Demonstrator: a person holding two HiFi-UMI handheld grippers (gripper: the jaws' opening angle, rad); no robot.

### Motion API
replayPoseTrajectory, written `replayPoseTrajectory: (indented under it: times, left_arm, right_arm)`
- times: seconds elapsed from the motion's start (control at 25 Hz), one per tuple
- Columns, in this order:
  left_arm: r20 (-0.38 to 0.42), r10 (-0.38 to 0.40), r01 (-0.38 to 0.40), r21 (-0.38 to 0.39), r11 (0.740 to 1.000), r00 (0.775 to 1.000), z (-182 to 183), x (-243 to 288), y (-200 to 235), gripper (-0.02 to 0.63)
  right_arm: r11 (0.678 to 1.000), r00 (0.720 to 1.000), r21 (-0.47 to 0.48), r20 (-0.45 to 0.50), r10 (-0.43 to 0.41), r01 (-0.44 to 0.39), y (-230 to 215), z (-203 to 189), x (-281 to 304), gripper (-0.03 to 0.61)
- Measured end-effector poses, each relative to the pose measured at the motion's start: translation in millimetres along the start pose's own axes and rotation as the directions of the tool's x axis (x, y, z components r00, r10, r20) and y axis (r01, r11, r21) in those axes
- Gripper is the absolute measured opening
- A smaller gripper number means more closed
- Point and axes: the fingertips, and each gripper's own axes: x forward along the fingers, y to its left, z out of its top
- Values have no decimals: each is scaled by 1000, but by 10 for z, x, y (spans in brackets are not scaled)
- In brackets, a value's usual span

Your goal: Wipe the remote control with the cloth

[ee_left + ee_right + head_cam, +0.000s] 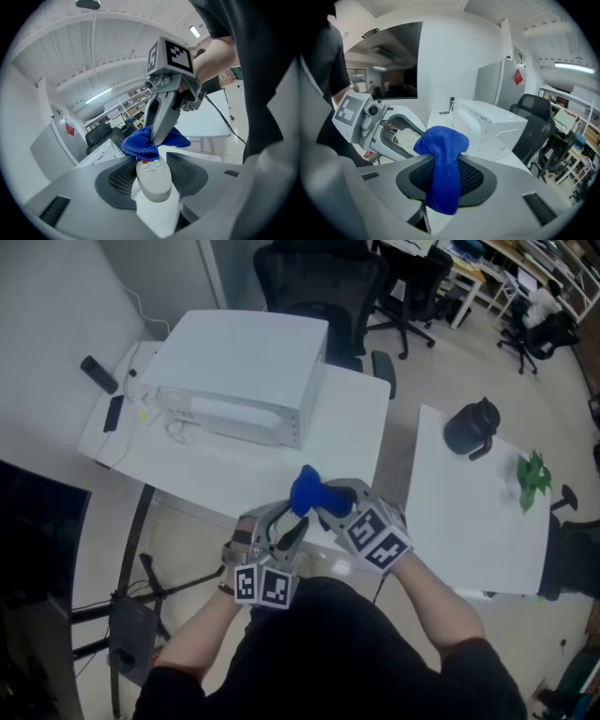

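A pale grey remote control (pixel 153 180) with a red button lies lengthwise between the jaws of my left gripper (pixel 152 165), which is shut on it. Its far end touches a blue cloth (pixel 140 143). My right gripper (pixel 444 174) is shut on that blue cloth (pixel 443 161), which bulges over the jaws and hangs down between them. In the head view both grippers meet just above the near edge of the white table (pixel 352 427): the left gripper (pixel 289 532) is lower left, the right gripper (pixel 326 507) upper right, with the cloth (pixel 307 489) at its tip. The remote (pixel 407 139) also shows in the right gripper view.
A large white boxy appliance (pixel 239 371) stands on the table's far half, with two dark handsets (pixel 98 374) at its left. A second white table (pixel 469 521) on the right bears a black jug (pixel 472 427) and a green sprig (pixel 532 476). Office chairs (pixel 319 277) stand beyond.
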Motion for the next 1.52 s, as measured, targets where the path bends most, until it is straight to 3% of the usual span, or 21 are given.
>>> replayPoseTrajectory:
  times: [0.16, 0.28, 0.4, 0.52, 1.08, 1.16, 1.2, 1.24, 1.28, 1.32, 1.36, 1.4, 1.44, 1.48, 1.52]
  left_arm:
    - [-1, 3, -3, -26, 1000, 1000, -54, -26, 23, 202]
    - [-5, 11, -12, -52, 999, 1000, -91, -10, 67, 202]
    - [0, 12, -12, -48, 999, 1000, -70, 1, 86, 202]
    - [12, 7, -6, -29, 1000, 1000, -28, -12, 70, 202]
    - [73, -21, 20, 7, 1000, 997, 74, -115, -36, 202]
    - [89, -26, 31, -58, 998, 996, 72, -113, -17, 202]
    - [112, -27, 43, -146, 988, 993, 77, -112, 23, 202]
    - [149, -24, 66, -280, 958, 989, 88, -114, 96, 202]
    - [196, -15, 103, -449, 888, 981, 98, -119, 203, 202]
    - [250, 4, 157, -622, 767, 968, 96, -126, 329, 202]
    - [311, 36, 228, -765, 602, 950, 79, -130, 460, 202]
    - [372, 87, 306, -856, 417, 924, 50, -131, 587, 202]
    - [417, 152, 376, -895, 240, 896, 10, -134, 703, 202]
    - [442, 217, 434, -897, 89, 870, -31, -141, 804, 202]
    - [456, 275, 482, -876, -32, 846, -62, -150, 884, 202]
  right_arm:
    - [999, 999, 21, 38, -35, 34, -90, 98, -98, 126]
    - [997, 994, -42, 88, 69, -66, 256, 303, -173, 127]
    - [978, 983, -123, 64, 174, -166, 630, 369, -116, 127]
    - [967, 979, -167, 35, 201, -193, 738, 394, -52, 127]
    - [998, 999, 43, 29, 44, -45, -86, 98, -98, 126]
    - [997, 998, 63, 50, 32, -35, -143, 129, -120, 126]
    - [997, 996, 77, 82, 22, -28, -160, 180, -156, 127]
    - [995, 991, 95, 130, 5, -17, -186, 253, -209, 126]
    - [993, 981, 116, 193, -19, -3, -226, 335, -276, 127]
    - [990, 964, 140, 263, -47, 10, -276, 416, -351, 126]
    - [985, 941, 170, 331, -74, 18, -326, 493, -430, 127]
    - [978, 917, 209, 387, -100, 18, -364, 554, -508, 127]
    - [968, 896, 250, 427, -122, 13, -384, 593, -573, 127]
    - [959, 880, 282, 456, -136, 2, -376, 614, -617, 127]
    - [954, 870, 299, 474, -138, -12, -334, 621, -631, 127]
